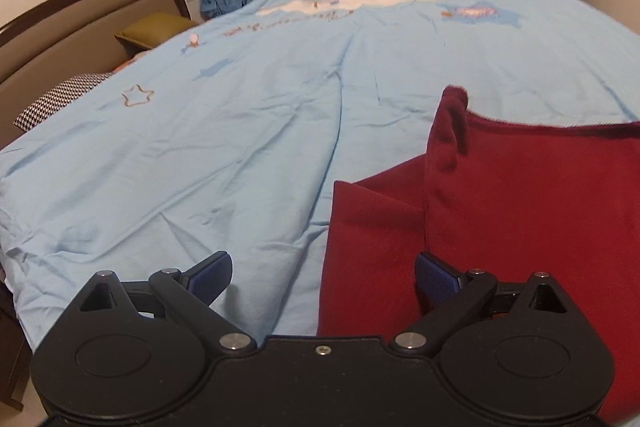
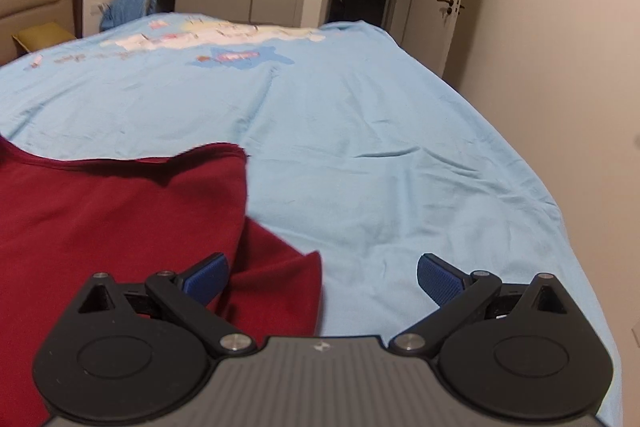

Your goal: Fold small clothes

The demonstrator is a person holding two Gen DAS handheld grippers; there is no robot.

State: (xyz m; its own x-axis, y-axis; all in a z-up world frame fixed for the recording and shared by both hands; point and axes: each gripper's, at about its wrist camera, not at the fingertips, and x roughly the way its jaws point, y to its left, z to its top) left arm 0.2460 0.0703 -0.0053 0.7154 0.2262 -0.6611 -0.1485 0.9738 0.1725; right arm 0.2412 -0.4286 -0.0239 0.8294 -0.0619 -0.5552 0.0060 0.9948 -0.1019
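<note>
- Dark red garment (image 1: 500,207), partly folded, lies on a light blue bedsheet (image 1: 220,147).
- Left gripper (image 1: 322,277) gapes empty over its left edge.
- Right gripper (image 2: 322,277) gapes empty over its right edge.

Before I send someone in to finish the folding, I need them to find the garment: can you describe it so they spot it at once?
A big bed under a light blue sheet printed with stars fills the room. On its near edge, between the open left gripper and open right gripper, lies the dark red garment, partly folded. It is the only red cloth on the sheet.
</note>
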